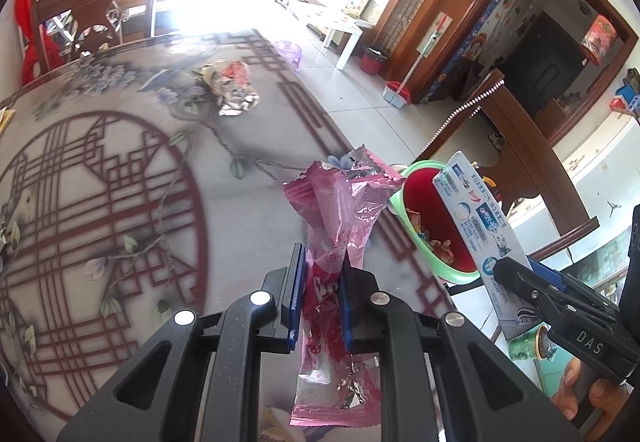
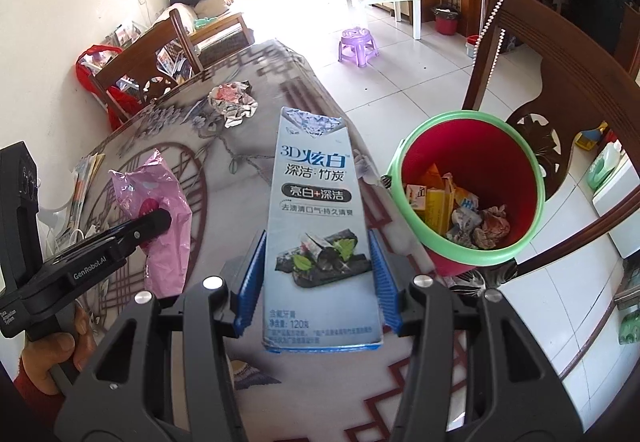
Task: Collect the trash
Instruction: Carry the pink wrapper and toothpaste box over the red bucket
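Note:
My left gripper (image 1: pixel 320 298) is shut on a pink snack wrapper (image 1: pixel 340 214), which sticks up past the blue pads and hangs below them above the table. My right gripper (image 2: pixel 318 274) is shut on a pale blue toothpaste box (image 2: pixel 316 210), held upright by its long sides. A red bin with a green rim (image 2: pixel 468 194) stands just off the table's right edge, holding several crumpled wrappers and small boxes. The bin (image 1: pixel 436 218) sits right of the wrapper in the left wrist view, with the box (image 1: pixel 476 226) over it. A crumpled foil wrapper (image 2: pixel 234 102) lies farther back on the table.
The table wears a grey cloth with a dark red lattice pattern (image 1: pixel 100 210). Wooden chairs stand at the far side (image 1: pixel 96 14) and right of the bin (image 2: pixel 552 90). A purple stool (image 2: pixel 358 46) sits on the tiled floor. Papers lie at the table's left edge (image 2: pixel 84 178).

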### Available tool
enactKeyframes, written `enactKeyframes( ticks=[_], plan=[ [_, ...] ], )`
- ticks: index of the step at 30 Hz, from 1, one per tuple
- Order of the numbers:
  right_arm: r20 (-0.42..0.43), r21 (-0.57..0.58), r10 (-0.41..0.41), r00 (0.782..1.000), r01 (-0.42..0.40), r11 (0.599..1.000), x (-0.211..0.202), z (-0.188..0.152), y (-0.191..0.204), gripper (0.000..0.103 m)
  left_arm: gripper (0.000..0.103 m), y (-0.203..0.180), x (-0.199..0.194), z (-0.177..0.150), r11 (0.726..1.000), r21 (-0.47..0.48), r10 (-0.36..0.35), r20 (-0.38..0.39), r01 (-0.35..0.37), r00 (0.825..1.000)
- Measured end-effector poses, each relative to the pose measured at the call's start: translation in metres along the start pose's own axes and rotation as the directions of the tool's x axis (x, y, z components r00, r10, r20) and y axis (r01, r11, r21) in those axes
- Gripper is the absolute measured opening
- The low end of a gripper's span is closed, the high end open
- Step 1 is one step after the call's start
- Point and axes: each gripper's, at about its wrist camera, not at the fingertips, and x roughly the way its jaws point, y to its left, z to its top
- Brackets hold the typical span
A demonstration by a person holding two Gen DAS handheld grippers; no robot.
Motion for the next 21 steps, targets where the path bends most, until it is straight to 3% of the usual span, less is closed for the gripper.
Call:
enactKeyframes(
  ticks=[15,21],
  plan=[
    [-0.006,0.08,-0.052,0.999,0.052,0.995,0.002,0.006,-0.06,0.048,0.013,-0.052,0.039,0.011,0.997,0.069,-0.027,-0.059,0.031,0.998],
    [-0.035,0.104,-0.123,0.992,0.126,0.987,0.024,0.013,-0.097,0.048,0.013,-0.07,0.057,0.014,0.995,0.093,-0.035,-0.094,0.044,0.995]
  ],
)
